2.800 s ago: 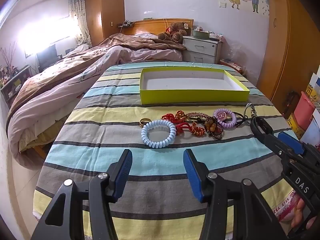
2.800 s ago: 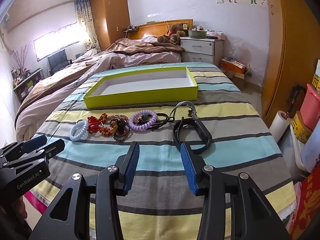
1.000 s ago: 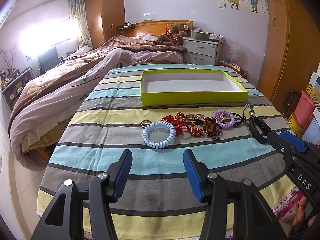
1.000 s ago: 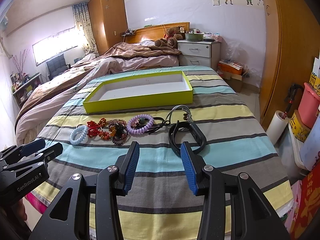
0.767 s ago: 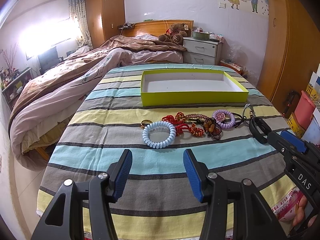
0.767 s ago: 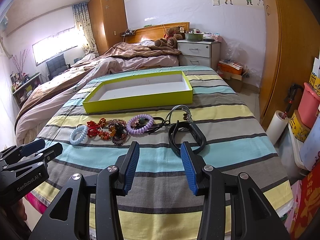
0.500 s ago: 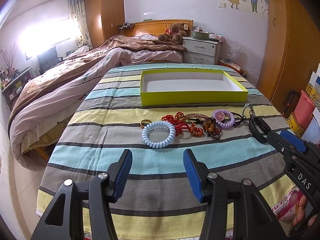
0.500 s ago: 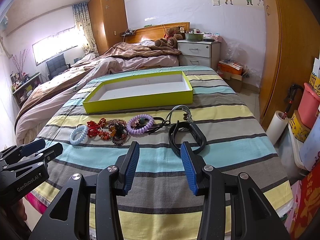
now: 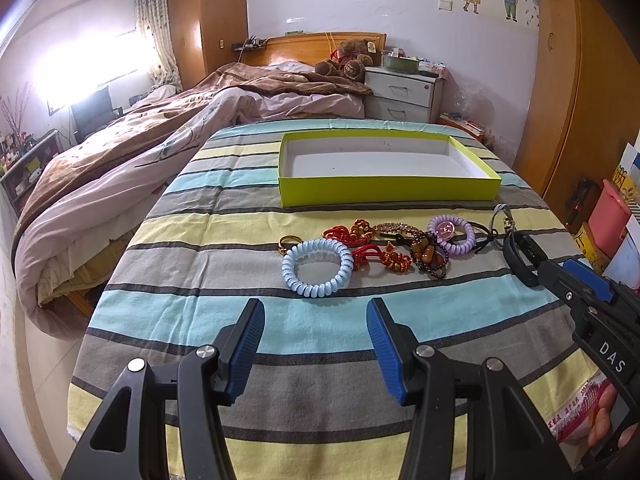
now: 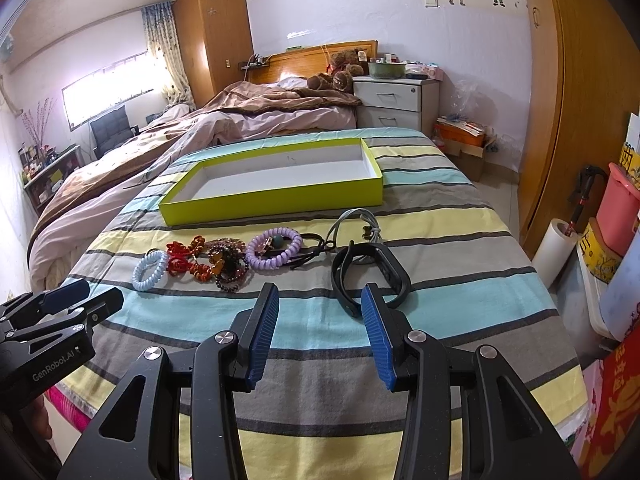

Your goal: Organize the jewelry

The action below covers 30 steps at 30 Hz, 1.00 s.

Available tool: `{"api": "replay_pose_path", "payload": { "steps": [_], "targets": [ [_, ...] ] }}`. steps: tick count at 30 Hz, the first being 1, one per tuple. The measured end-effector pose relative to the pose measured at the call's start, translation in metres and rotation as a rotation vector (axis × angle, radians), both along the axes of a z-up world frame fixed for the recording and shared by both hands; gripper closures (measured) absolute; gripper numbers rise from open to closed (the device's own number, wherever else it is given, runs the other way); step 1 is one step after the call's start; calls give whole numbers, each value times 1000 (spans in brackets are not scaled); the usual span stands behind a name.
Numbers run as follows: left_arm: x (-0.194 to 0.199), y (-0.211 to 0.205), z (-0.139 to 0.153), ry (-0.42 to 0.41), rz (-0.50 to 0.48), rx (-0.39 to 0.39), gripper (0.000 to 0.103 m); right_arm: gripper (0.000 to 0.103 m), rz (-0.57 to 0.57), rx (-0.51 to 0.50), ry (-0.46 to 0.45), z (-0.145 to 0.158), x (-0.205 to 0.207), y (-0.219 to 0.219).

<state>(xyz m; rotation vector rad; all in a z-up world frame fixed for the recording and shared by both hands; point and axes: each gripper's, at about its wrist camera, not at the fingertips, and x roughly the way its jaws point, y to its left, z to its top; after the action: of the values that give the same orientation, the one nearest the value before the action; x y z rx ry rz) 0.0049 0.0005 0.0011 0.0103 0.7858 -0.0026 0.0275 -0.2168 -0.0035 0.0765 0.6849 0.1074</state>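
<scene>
- Right gripper (image 10: 316, 308): jaws spread apart, nothing between them; it hovers over the striped bedcover (image 10: 460, 236), with the near loop of the black wristband (image 10: 370, 270) just ahead of its right finger.
- Left gripper (image 9: 316, 322): jaws likewise spread and empty, facing the blue spiral hair tie (image 9: 317, 267) from a short way back.
- Black wristband: judged light, rubbery and springy. It lies flat as an open loop, long axis running from the right gripper toward the box, tilted a little rightward. Take one strap across its width; the edge may slip.
- Blue spiral hair tie: light, soft, stretchy; a flat ring with no heading. Pinch one side of the coil.
- Purple spiral hair tie (image 10: 274, 248), red knotted cords (image 9: 360, 246) and bead bracelets (image 9: 430, 254): touching and overlapping in a row running left to right; lifting one may drag its neighbours.
- Gold ring (image 9: 289, 241): small, hard, likely slippery; touching the blue tie's far left side.
- Yellow-green box (image 9: 390, 190): open, shallow, beyond the row, long axis left to right.
</scene>
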Motion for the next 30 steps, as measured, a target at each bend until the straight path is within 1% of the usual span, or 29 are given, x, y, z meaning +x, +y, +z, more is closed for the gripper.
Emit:
{"api": "replay_pose_path", "payload": {
  "steps": [3,8,11,13,16,20,22,23,25,26,29,30],
  "targets": [
    [5,2,-1,12,-10,-8,50,59,4,4,-1,0,4,-2],
    [16,13,-5,54,-44,-64,50,59,3,51,-2,1,10,-17],
    [23,19,-8,77,-49,-63,50,58,14,49,16,-1,18,-24],
    [27,23,-10,92,-62,-97,50,51,47,38,38,-4,23,-23],
    [33,28,-13,115,-69,-141,50,51,59,15,61,-8,33,-23],
    [39,29,-15,126,-78,-126,50,51,10,27,66,-8,42,-40],
    [44,31,-16,142,-85,-151,50,51,-6,12,81,-8,50,-47],
    [48,33,-17,150,-82,-167,50,51,-5,-3,89,-8,53,-48],
    [51,33,-17,147,-75,-158,50,51,7,-36,121,-12,62,-49],
    [54,32,-17,149,-75,-157,50,51,16,-39,133,-14,64,-49],
    [62,35,-19,172,-79,-203,50,51,38,-43,170,-21,72,-51],
    [64,35,-20,174,-73,-193,50,51,42,-45,177,-23,74,-52]
  ]
}}
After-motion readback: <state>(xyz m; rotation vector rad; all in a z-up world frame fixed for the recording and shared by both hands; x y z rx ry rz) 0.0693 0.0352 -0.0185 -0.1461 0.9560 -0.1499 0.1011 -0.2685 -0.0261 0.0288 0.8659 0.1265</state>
